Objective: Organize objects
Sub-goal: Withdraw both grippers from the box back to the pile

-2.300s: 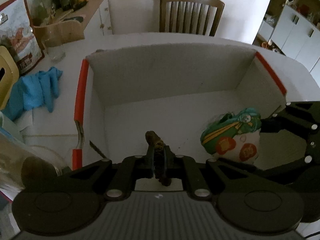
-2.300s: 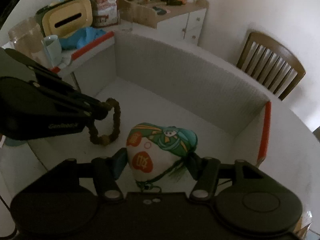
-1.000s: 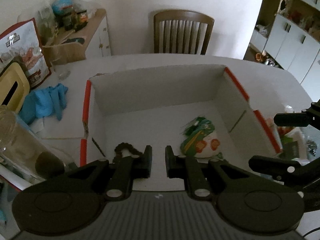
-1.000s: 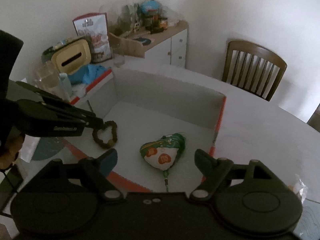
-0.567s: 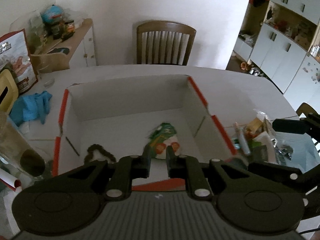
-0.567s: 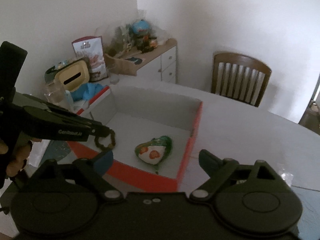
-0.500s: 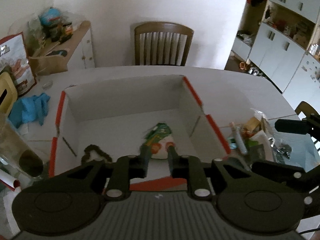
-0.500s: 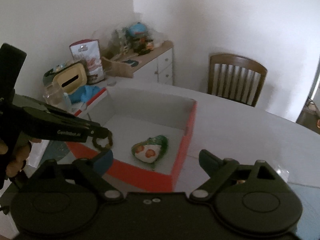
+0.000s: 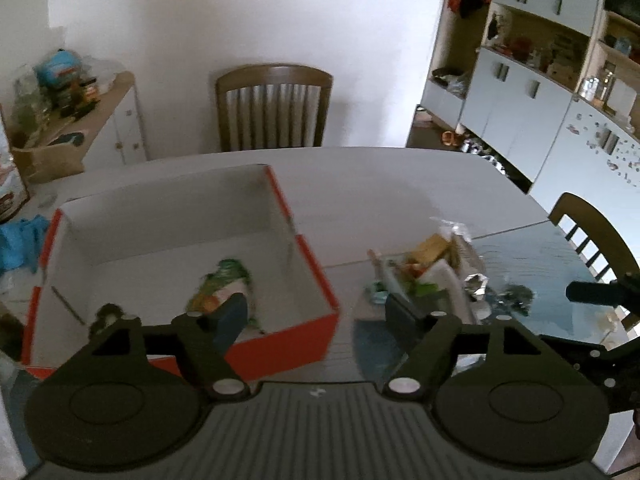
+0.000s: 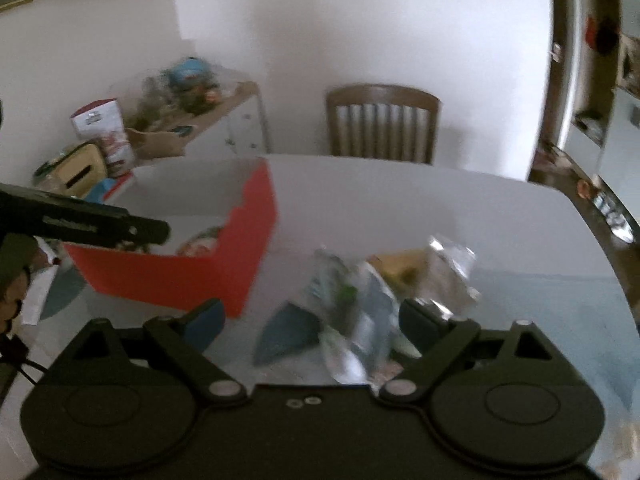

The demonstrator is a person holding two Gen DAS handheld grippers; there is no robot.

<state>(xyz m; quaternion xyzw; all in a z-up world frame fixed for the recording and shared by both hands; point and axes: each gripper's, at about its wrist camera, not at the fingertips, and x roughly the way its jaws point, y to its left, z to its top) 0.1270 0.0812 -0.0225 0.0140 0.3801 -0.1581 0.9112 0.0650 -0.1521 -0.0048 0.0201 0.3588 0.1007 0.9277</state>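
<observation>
The left gripper (image 9: pixel 316 312), matte black plastic, has just been opening; its jaws are spread with nothing between them. The right gripper (image 10: pixel 310 320) is spread wide too, also empty, over a blurred pile of crinkly packets (image 10: pixel 384 280) on the smooth white table (image 10: pixel 380 208). Both have swung away from the red-edged cardboard box (image 9: pixel 288 340), where the green printed pouch (image 9: pixel 224 288) and dark bead bracelet (image 9: pixel 108 312) now lie released.

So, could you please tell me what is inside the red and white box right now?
Inside the box lie a green and white pouch and a dark bead bracelet. The left gripper's fingers cover the near floor.
</observation>
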